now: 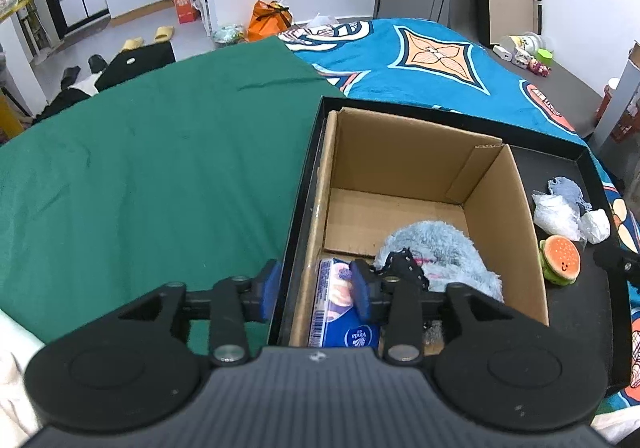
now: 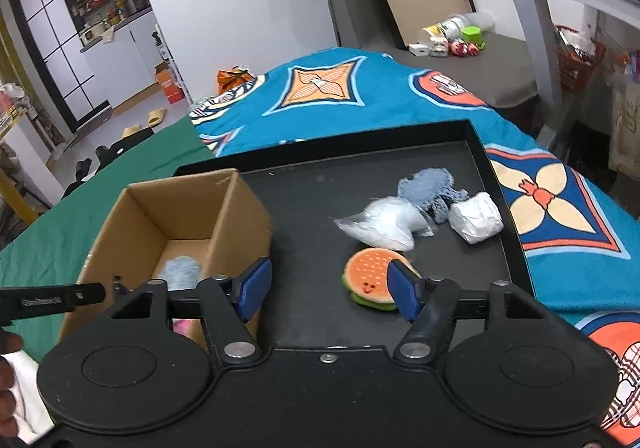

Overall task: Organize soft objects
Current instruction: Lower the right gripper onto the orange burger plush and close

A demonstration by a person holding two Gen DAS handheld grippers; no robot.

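Observation:
A cardboard box point(image 1: 400, 152) point(image 2: 236, 216) stands at the left of a black tray point(image 2: 320, 184). Inside lie a fluffy light-blue item point(image 1: 436, 244), a black dotted cloth point(image 1: 404, 264) and a blue tissue pack point(image 1: 340, 304). My left gripper point(image 1: 316, 288) is open and empty, straddling the box's left wall above the tissue pack. On the tray lie a burger plush point(image 2: 370, 280) point(image 1: 560, 258), a clear plastic bag point(image 2: 384, 224), a blue-grey net cloth point(image 2: 430, 188) and a white wad point(image 2: 476, 218). My right gripper point(image 2: 328, 290) is open, its right finger just in front of the burger.
The tray rests on a bed with a green sheet point(image 1: 140, 168) and a blue patterned blanket point(image 2: 360, 100). A grey ledge with small jars and toys point(image 2: 452, 36) is beyond the bed. A table with baskets point(image 2: 576, 8) stands at the right.

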